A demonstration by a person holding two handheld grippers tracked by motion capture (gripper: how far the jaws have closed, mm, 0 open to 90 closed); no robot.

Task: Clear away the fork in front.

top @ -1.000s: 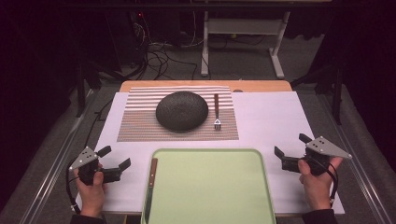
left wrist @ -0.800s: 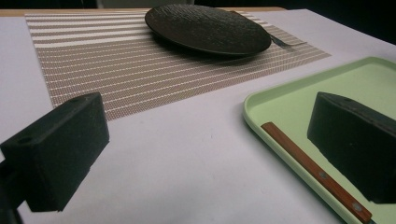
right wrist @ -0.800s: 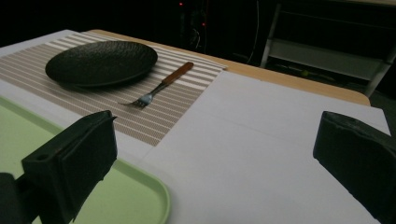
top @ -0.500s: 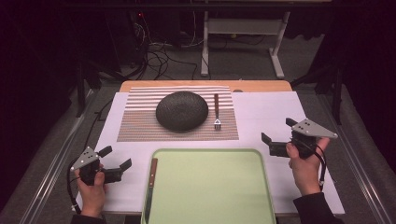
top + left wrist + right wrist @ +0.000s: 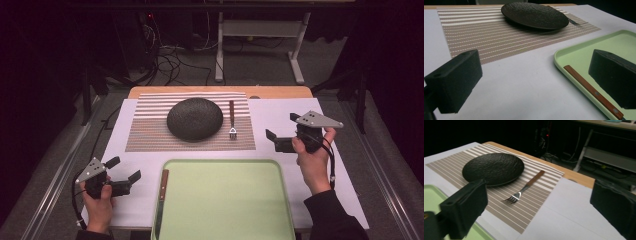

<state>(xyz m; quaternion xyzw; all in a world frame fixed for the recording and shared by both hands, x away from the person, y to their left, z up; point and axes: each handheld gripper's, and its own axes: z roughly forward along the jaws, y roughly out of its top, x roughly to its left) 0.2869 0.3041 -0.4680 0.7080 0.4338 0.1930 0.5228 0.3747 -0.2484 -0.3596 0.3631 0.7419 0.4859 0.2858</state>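
A dark round plate (image 5: pixel 195 118) lies on a striped placemat (image 5: pixel 150 132), with a fork (image 5: pixel 232 122) beside it on the right, tines toward me. A wooden-handled knife (image 5: pixel 162 192) lies along the left inside edge of the green tray (image 5: pixel 280 200). My right gripper (image 5: pixel 281 131) hovers right of the placemat and points left at the fork (image 5: pixel 524 188). Its jaws stand wide but have just been closing slightly, with nothing between them. My left gripper (image 5: pixel 125 169) rests open at the tray's left, near the knife (image 5: pixel 591 91).
A white sheet (image 5: pixel 300 115) covers the table (image 5: pixel 280 92) under placemat and tray. Beyond the far edge are cables and a white desk frame (image 5: pixel 260 30) on the dark floor. Bare sheet lies right of the placemat and left of the tray.
My right gripper has moved from beside the tray up the table and left toward the fork, rising a little. The left gripper has stayed put.
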